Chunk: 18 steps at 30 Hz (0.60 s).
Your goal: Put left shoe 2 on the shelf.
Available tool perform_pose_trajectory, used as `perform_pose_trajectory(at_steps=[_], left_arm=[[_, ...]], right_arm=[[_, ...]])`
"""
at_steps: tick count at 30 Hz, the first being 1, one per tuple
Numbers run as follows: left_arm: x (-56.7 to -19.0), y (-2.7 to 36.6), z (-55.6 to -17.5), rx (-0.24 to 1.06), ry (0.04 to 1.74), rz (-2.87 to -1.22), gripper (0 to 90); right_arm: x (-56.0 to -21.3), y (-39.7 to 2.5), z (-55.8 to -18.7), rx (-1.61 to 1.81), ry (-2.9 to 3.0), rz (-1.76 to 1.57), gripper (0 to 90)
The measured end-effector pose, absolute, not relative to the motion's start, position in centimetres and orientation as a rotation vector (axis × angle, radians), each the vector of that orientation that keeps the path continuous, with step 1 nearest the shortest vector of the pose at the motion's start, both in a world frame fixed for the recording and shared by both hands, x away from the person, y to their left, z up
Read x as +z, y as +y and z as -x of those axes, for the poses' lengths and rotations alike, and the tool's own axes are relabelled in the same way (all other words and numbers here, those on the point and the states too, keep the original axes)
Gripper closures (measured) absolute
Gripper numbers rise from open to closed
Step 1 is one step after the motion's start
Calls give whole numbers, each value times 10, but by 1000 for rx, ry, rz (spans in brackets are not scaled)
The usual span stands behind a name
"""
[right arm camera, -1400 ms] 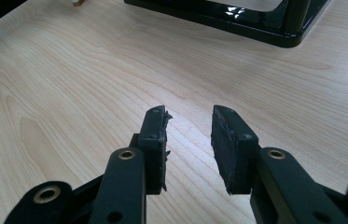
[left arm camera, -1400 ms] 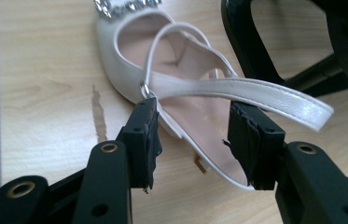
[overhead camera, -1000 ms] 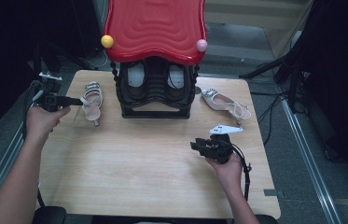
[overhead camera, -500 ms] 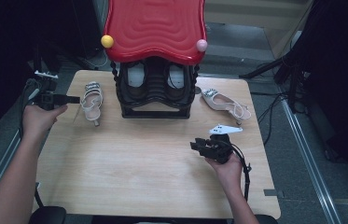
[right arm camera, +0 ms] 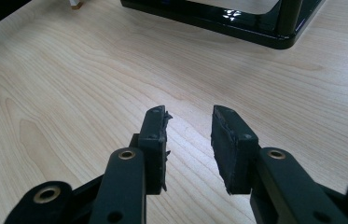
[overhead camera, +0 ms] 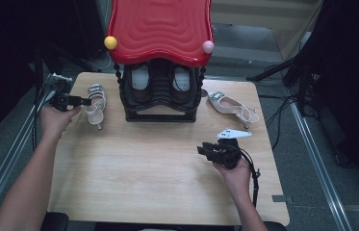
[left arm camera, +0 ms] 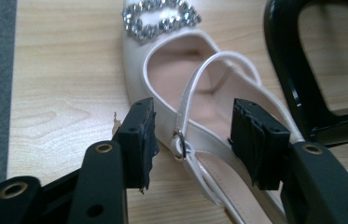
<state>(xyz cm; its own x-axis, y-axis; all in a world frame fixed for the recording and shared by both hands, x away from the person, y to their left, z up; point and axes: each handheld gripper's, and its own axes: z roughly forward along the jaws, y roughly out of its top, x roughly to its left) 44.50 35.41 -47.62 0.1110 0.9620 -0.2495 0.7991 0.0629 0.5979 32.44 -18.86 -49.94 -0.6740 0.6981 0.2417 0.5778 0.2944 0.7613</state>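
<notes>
Left gripper (left arm camera: 192, 140), jaws wide and holding nothing, straddles the white shoe (left arm camera: 199, 116) near the table's (overhead camera: 134, 168) far left corner; light, stiff-soled, thin fragile strap, so grip the side wall; right gripper (right arm camera: 188, 140) half-open, idle.

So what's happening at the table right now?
A person holds a gripper in each hand. The left gripper is open, its jaws straddling the strap side of a white buckled shoe lying beside the black shoe rack; it hasn't closed yet. The right gripper is open over bare table, holding nothing. A second white shoe lies right of the rack, and another pair sits inside it.
</notes>
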Motion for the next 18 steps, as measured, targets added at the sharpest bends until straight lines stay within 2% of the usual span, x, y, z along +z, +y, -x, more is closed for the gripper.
perform_pose_trajectory(at_steps=[14, 18], left_arm=[[-493, 343, -455, 385, 1758, -1802, 482], [-497, 346, -456, 345, 1765, -1785, 480]], right_arm=[[-500, -188, -323, 1327, 2418, -1198, 668], [-500, -188, -323, 1326, 2419, -1194, 668]])
